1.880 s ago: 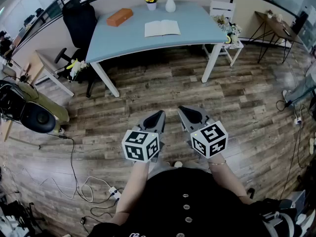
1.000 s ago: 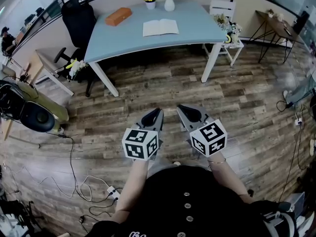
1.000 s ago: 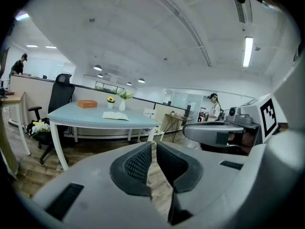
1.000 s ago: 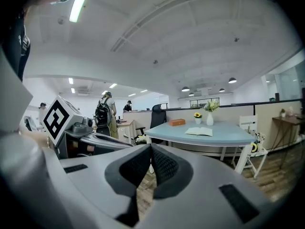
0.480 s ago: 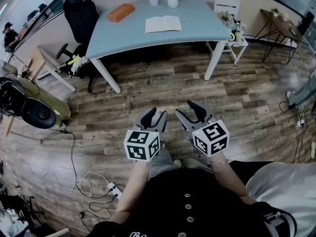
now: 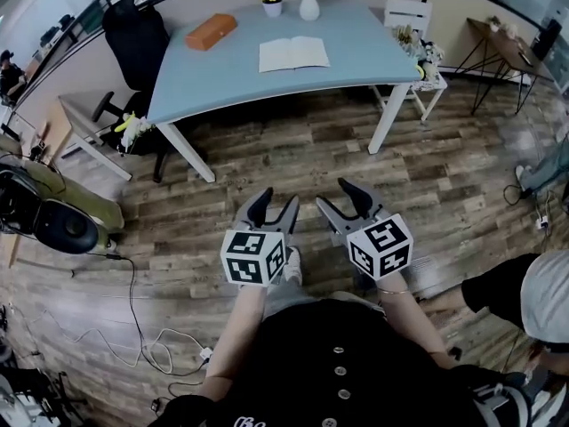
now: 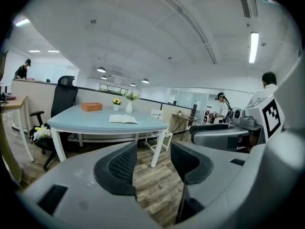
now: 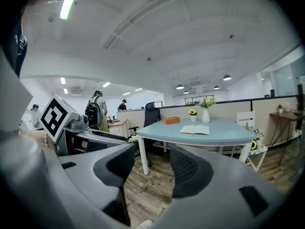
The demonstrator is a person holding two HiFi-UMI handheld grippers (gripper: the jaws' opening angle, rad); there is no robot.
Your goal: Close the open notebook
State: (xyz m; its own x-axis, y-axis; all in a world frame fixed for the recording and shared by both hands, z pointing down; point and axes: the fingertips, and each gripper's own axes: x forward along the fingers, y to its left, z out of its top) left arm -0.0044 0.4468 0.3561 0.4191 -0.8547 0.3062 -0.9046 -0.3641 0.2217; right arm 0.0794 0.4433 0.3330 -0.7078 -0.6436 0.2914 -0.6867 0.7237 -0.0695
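Note:
The open notebook [image 6: 293,53] lies flat with white pages up on the light blue table [image 6: 373,56], far ahead of me across the wooden floor. It also shows small in the left gripper view [image 7: 123,119] and in the right gripper view [image 8: 194,130]. My left gripper [image 6: 276,205] and right gripper [image 6: 342,198] are held side by side at waist height, well short of the table. Both are open with nothing between the jaws. The floor shows through the gap of the left gripper [image 7: 152,163] and of the right gripper [image 8: 147,168].
On the table stand an orange box [image 6: 212,31], a sunflower pot [image 6: 272,3] and a white vase [image 6: 308,5]. A black office chair [image 6: 138,38] is at its left, a white chair [image 6: 411,25] at its right. Cables [image 6: 133,327] trail on the left floor. A person [image 6: 533,301] crouches at lower right.
Both grippers' jaws have spread from nearly shut to open. The view has shifted a little toward the table. A person has come into view at the lower right.

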